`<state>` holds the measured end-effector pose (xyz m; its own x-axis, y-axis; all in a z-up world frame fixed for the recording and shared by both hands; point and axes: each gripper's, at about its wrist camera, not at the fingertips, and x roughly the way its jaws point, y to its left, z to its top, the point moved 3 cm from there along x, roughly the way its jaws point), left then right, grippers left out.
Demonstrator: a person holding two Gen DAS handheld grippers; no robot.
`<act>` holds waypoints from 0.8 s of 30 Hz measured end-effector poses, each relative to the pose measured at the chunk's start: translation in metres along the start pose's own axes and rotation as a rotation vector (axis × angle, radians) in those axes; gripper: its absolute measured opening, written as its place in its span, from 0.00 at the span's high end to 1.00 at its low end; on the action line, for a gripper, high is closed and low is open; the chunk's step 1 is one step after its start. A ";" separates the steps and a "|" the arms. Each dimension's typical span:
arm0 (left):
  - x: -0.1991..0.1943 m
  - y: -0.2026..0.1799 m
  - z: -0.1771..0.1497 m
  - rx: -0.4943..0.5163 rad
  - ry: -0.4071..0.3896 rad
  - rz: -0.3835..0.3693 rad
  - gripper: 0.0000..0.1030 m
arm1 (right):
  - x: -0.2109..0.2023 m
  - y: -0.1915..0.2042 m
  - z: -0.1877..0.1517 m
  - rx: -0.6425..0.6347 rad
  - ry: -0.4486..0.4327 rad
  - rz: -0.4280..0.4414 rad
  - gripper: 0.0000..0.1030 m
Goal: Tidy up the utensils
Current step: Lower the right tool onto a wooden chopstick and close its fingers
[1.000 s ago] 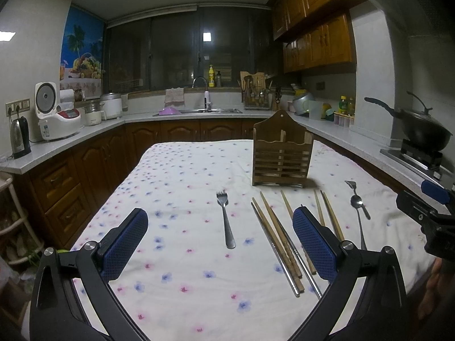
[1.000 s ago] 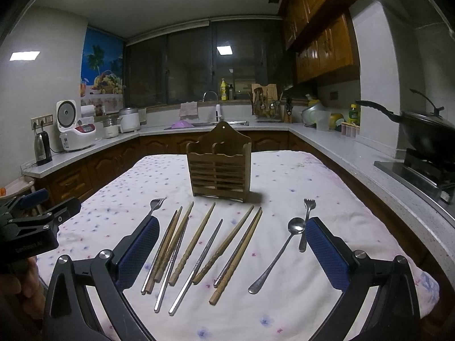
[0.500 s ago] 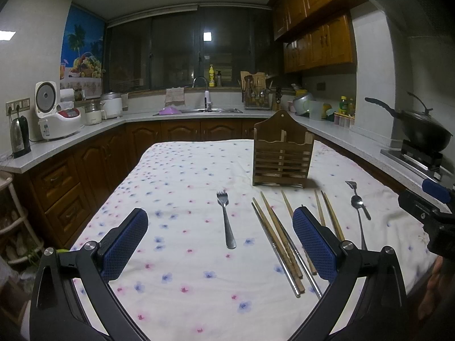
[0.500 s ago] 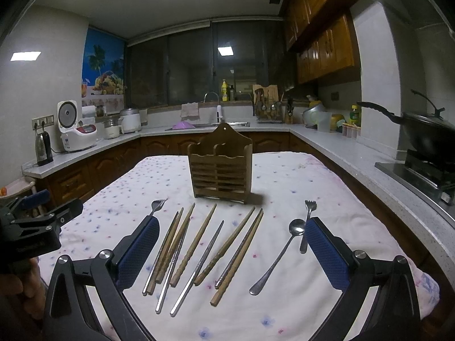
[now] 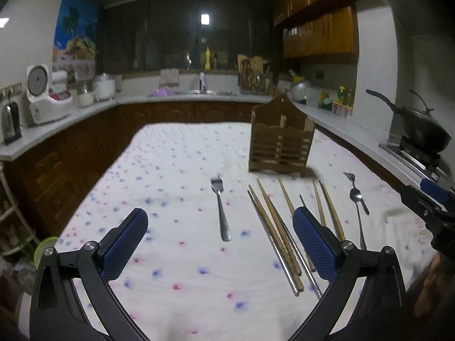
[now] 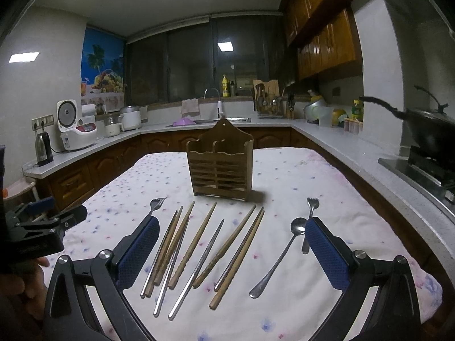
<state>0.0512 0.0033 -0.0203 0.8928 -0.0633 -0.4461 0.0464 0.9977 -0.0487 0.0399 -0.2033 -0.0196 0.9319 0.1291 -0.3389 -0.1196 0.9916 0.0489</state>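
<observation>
From my left wrist view, the right pad (image 5: 315, 247) covers the middle of several chopsticks (image 5: 273, 233), and I can't count them there. The spoon (image 5: 359, 216) handle slips behind that finger's arm. The right gripper (image 5: 429, 201) shows only as a sliver at the frame edge; its jaws are out of sight. Over on the right wrist view, the left pad (image 6: 139, 253) hides the left fork (image 6: 155, 206) handle, and the right fork (image 6: 310, 221) handle tucks beside the other pad. The holder (image 6: 220, 167) keeps its inside hidden from me. The wok (image 6: 426, 133) is cut by the edge and smeared.
</observation>
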 end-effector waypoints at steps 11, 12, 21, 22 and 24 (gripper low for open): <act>0.056 -0.003 0.022 -0.032 0.144 -0.058 0.00 | 0.044 -0.027 0.010 0.087 0.113 0.025 0.07; 0.061 -0.004 0.025 -0.028 0.151 -0.058 0.00 | 0.049 -0.030 0.011 0.099 0.124 0.029 0.11; 0.112 -0.013 0.035 -0.023 0.271 -0.106 0.14 | 0.105 -0.049 0.016 0.184 0.258 0.074 0.42; 0.118 -0.015 0.036 -0.025 0.288 -0.117 0.16 | 0.111 -0.049 0.015 0.190 0.271 0.080 0.45; 0.131 -0.019 0.037 -0.024 0.315 -0.132 0.19 | 0.123 -0.050 0.014 0.199 0.303 0.092 0.49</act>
<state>0.1835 -0.0235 -0.0444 0.6970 -0.1995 -0.6888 0.1386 0.9799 -0.1436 0.1659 -0.2367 -0.0503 0.7729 0.2430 -0.5861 -0.1013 0.9592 0.2641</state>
